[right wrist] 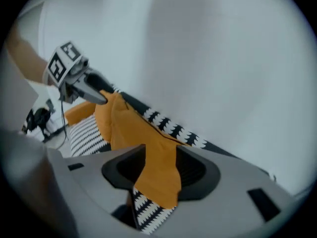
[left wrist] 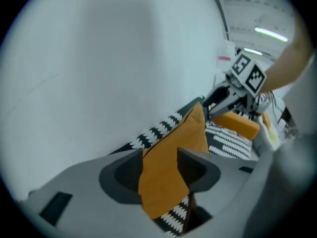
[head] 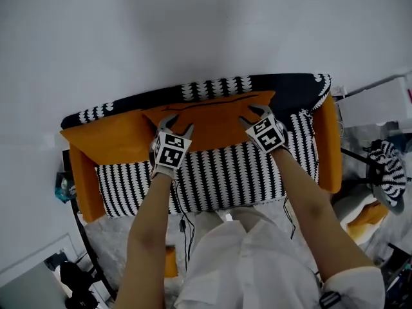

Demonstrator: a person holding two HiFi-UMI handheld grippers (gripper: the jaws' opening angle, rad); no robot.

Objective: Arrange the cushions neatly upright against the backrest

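Now the orange cushion [head: 212, 124] stands against the sofa backrest [head: 212, 89], its top edge loose between the parted jaws of my left gripper [head: 177, 123] and right gripper [head: 252, 115], so next I should draw both clear.

A plain white wall [head: 206, 24] fills everything behind the sofa [head: 225, 172], bare and evenly lit. The sofa stands close against it. Its seat and backrest [head: 219, 87] are in a black-and-white pattern and its armrests [head: 328, 147] are orange. A long ceiling light [left wrist: 270, 33] glows in the left gripper view. The floor [head: 112, 243] is pale speckled grey — a thin black frame [head: 82, 230] stands on it beside the sofa's left end. A white block [head: 376, 102] sits past the right end.
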